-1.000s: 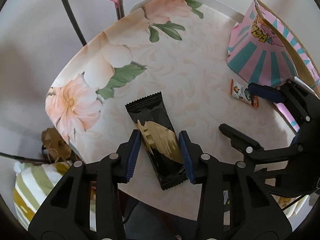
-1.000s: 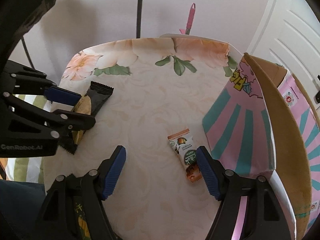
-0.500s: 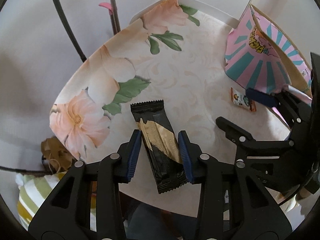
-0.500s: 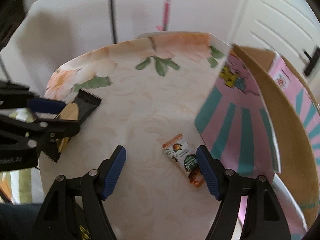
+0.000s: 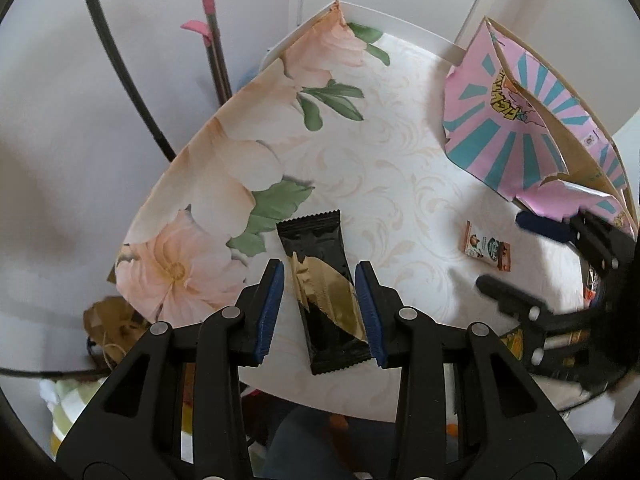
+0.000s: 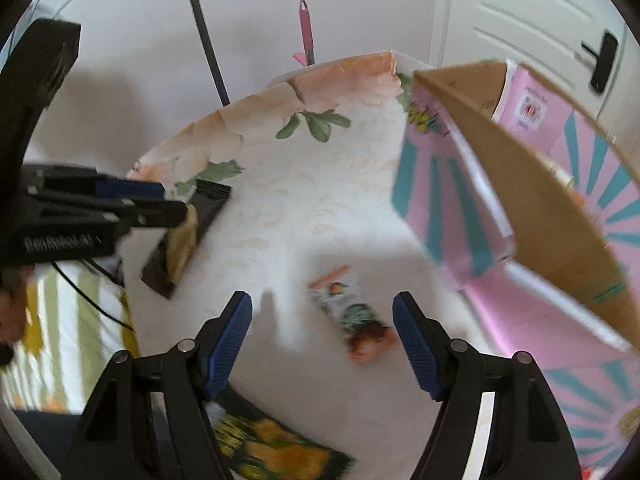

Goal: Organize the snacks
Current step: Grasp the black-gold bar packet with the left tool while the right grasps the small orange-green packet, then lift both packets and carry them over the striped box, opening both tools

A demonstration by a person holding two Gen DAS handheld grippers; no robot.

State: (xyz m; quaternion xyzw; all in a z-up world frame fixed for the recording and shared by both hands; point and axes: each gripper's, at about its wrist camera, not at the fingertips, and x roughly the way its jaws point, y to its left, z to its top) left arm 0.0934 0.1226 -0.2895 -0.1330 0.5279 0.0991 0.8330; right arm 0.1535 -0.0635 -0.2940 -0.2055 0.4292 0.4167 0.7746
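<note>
A black and gold snack bar [image 5: 326,292] lies on the floral tablecloth; my left gripper [image 5: 320,312] is open, its blue pads either side of the bar, a gap on the left side. The bar also shows in the right wrist view [image 6: 184,236], under the left gripper [image 6: 160,204]. A small orange and white snack packet [image 6: 352,320] lies between the wide-open fingers of my right gripper [image 6: 322,340], untouched. The packet [image 5: 486,246] and right gripper [image 5: 516,252] show in the left wrist view. A pink and teal cardboard box [image 6: 500,208] stands open at the right.
A green and yellow snack packet [image 6: 276,444] lies at the table's near edge under my right gripper. The box [image 5: 532,132] stands at the table's far right. A pink-handled mop [image 5: 212,40] and black cable [image 5: 116,68] stand behind the table. A striped cushion [image 6: 60,328] lies below left.
Both grippers have risen and pulled back a little. The right wrist view has swung so the box looms closer. The bar and the small packet have stayed on the table.
</note>
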